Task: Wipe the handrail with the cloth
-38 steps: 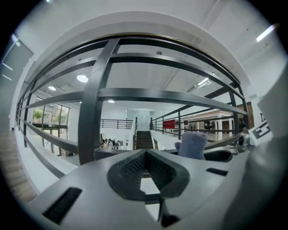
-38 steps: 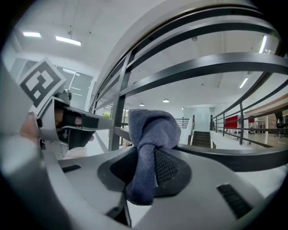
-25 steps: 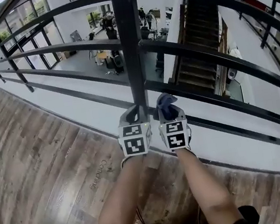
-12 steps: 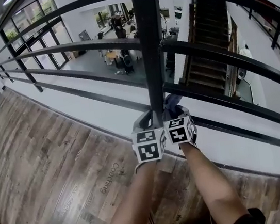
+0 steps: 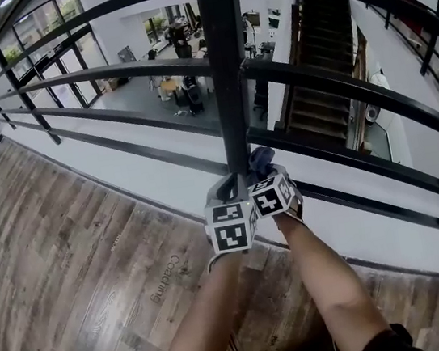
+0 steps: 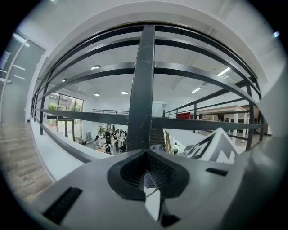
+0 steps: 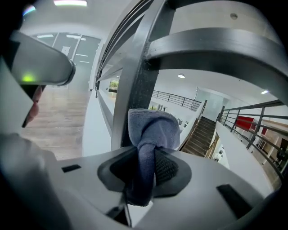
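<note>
The black metal handrail has a thick upright post and several horizontal bars. My right gripper is shut on a blue-grey cloth, whose bunched end sits against the right side of the post near its foot. In the right gripper view the cloth sticks up out of the jaws right beside the post. My left gripper is next to the right one, low in front of the post, shut with nothing in it. The left gripper view looks straight at the post.
A wooden floor lies under me on this side of the railing. Beyond the bars is a drop to a lower hall with furniture and people. A dark staircase runs down at the right. A white ledge carries the railing's foot.
The right gripper has tilted and slid left until its marker cube rests beside the left one. The cloth has come closer to the post. The left gripper has stayed near the post's foot.
</note>
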Motion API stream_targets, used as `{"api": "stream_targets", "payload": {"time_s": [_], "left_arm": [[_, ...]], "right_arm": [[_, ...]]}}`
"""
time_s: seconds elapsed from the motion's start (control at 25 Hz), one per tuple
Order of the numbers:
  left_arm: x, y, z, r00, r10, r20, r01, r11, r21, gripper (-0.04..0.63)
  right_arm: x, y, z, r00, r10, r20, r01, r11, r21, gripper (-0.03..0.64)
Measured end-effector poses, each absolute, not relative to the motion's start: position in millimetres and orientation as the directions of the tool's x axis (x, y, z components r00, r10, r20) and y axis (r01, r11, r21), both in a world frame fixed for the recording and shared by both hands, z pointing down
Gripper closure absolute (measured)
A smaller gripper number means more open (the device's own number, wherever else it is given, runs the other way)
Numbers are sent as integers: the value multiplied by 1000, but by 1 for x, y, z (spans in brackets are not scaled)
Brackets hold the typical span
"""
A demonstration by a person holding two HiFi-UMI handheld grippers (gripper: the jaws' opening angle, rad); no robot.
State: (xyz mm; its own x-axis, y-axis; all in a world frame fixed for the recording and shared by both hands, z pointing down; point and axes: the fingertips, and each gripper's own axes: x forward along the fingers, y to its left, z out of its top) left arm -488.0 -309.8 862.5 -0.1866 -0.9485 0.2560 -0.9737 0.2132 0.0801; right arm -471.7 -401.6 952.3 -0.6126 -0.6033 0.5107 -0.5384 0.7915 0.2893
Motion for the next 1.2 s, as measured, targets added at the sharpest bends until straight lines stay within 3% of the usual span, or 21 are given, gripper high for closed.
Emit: {"api": "stream_targets", "payload": {"time_s": [0.44, 1.2], "left_arm": [[-484, -308, 873, -206, -933, 296, -971, 233, 58, 597], [-364, -354, 866, -82, -942, 326, -997, 75, -32, 597]], "right_arm": [[-431, -407, 952, -589, -623, 515, -567, 773, 286, 522], [-256, -434, 946, -509, -695, 508, -672, 689, 270, 522]]}}
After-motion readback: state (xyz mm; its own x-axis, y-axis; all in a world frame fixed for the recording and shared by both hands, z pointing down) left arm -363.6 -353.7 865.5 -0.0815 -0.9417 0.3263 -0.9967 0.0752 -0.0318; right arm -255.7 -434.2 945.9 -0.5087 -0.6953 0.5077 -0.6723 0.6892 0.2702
